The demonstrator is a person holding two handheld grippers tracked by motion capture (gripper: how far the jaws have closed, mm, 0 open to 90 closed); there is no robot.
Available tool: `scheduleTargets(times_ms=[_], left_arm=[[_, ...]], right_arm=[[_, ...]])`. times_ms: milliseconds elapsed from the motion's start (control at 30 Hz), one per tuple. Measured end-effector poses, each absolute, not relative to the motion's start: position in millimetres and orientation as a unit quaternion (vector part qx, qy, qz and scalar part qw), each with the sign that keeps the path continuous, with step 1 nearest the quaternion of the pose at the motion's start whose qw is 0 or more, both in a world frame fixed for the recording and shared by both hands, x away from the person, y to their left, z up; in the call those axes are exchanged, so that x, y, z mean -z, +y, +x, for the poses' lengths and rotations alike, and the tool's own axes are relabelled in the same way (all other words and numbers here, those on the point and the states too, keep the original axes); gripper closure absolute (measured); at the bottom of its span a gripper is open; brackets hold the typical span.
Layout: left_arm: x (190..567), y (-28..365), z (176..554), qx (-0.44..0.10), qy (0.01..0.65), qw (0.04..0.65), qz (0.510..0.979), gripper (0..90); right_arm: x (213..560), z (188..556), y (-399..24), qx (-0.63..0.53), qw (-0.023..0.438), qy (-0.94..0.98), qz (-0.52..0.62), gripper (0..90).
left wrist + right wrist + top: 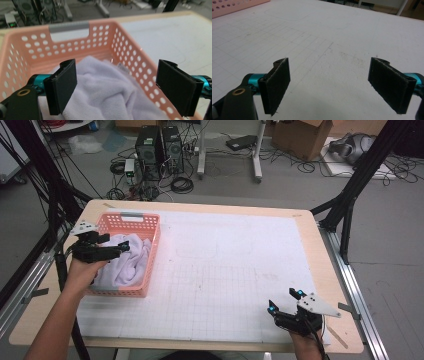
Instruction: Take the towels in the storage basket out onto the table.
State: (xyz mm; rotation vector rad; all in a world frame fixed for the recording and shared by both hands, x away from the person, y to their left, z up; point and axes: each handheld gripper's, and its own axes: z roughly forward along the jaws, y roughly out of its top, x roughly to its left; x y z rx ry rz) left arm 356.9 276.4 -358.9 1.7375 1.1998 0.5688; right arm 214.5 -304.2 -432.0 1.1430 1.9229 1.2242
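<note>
A pink perforated basket (150,227) stands at the table's left side with a crumpled white towel (131,257) inside it. My left gripper (114,245) hovers open over the basket's near left part, just above the towel (110,92), jaws wide apart and nothing between them. The basket's far wall (75,42) with a grey handle lies ahead in the left gripper view. My right gripper (284,301) is open near the table's front right, above the bare white mat (329,45), nothing between its jaws.
The white gridded mat (230,270) covers most of the wooden table (330,270). A corner of the basket (234,6) shows at the far left of the right gripper view. Black frame posts stand at both sides; computers and cables lie on the floor beyond.
</note>
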Motion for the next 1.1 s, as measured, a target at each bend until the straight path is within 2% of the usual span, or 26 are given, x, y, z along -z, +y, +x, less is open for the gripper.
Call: scheduleTargets(times_ms=[100,133,167,300,500,567,667,1000,1100], left_arm=[[374,273,371,-0.207,0.502,0.408,0.734,17.5],[374,273,371,-0.207,0.502,0.408,0.734,17.6],[381,274,377,-0.194,0.517,0.38,0.742,17.8],[386,274,382,-0.189,0.529,0.362,0.743,19.1],[394,268,392,-0.16,0.538,0.297,0.772,17.0],[398,262,394,-0.153,0.53,0.274,0.788,14.1],[412,253,398,-0.142,0.513,0.235,0.814,3.5],[421,247,396,-0.164,0.5,0.218,0.822,1.8],[420,247,396,-0.169,0.505,0.21,0.82,6.2]], right_arm=[[432,215,-304,-0.458,0.291,0.723,0.428,16.5],[432,215,-304,-0.457,0.29,0.724,0.428,16.5],[433,215,-304,-0.456,0.291,0.725,0.427,16.5],[433,215,-303,-0.452,0.29,0.728,0.426,16.5],[433,214,-304,-0.453,0.291,0.726,0.428,16.5],[433,214,-305,-0.453,0.291,0.726,0.428,16.5],[433,213,-305,-0.451,0.291,0.727,0.428,16.5],[435,212,-308,-0.445,0.289,0.728,0.433,16.8],[434,211,-308,-0.445,0.289,0.729,0.432,17.8]])
